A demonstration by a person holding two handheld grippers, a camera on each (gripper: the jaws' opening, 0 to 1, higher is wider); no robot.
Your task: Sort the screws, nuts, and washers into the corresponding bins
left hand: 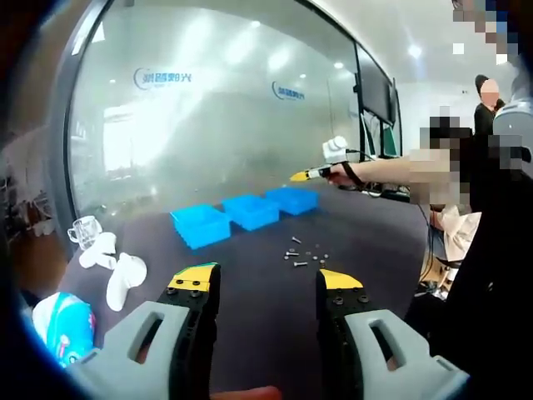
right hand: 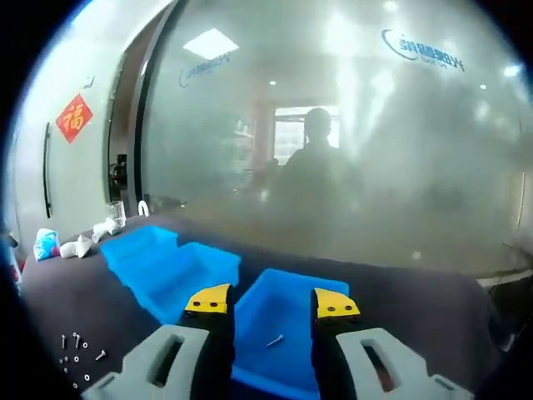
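Right tongs: jaws are standing apart, holding nothing, hanging over my nearest blue bin.
Screw: one is lying inside that bin.
Other bins: two more are sitting in a row beside it, near the far edge of the dark bench.
Left tongs: jaws are apart, empty.
Loose screws, nuts and washers: lying mid-bench, near the bins.

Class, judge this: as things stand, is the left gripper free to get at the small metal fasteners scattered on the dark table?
Probably yes. The left gripper is open, and bare dark table lies between it and the small metal fasteners, with nothing in the way.
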